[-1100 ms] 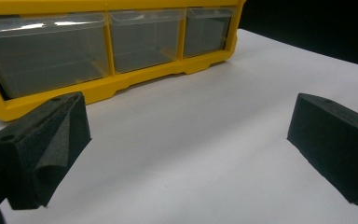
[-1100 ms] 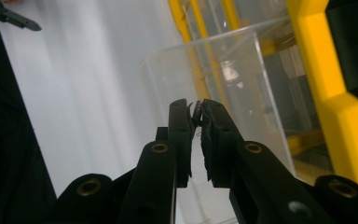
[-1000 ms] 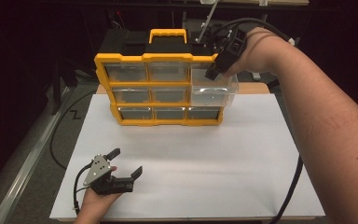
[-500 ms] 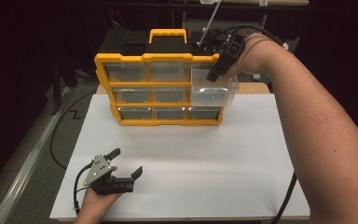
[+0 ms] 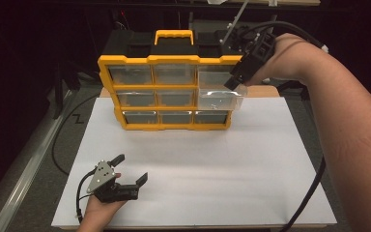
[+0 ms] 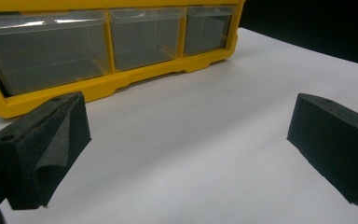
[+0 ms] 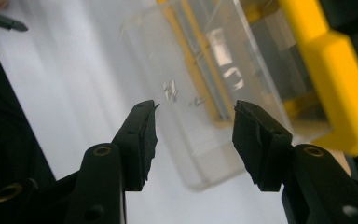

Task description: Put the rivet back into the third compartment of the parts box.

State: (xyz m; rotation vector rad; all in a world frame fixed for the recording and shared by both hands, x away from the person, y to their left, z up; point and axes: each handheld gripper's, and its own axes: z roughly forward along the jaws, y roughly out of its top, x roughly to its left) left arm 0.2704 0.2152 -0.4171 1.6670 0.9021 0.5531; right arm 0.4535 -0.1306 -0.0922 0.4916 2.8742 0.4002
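A yellow drawer organizer (image 5: 169, 60) with clear drawers stands at the back of the white sheet. One right-hand clear drawer (image 5: 217, 99) is pulled out toward me. My right gripper (image 5: 235, 82) hangs just above that drawer's front right corner. Its jaws have just been opening and nothing is between them. In the right gripper view, the right gripper (image 7: 193, 135) looks down into the drawer (image 7: 186, 60), where a few small metal bits (image 7: 170, 88) lie. My left gripper (image 5: 132, 167) rests open at the front left, and in its own view the left gripper (image 6: 186, 140) faces the organizer's bottom row (image 6: 121, 81).
The white sheet (image 5: 222, 164) covers most of the table in front of the organizer. A black cable (image 5: 309, 193) trails from the right gripper past the table's right edge. A metal rail (image 5: 24, 179) runs along the left side.
The right gripper's jaws have gone from shut to open, and the hand has shifted a little right and toward me. The drawer stays pulled out. The left gripper has not moved.
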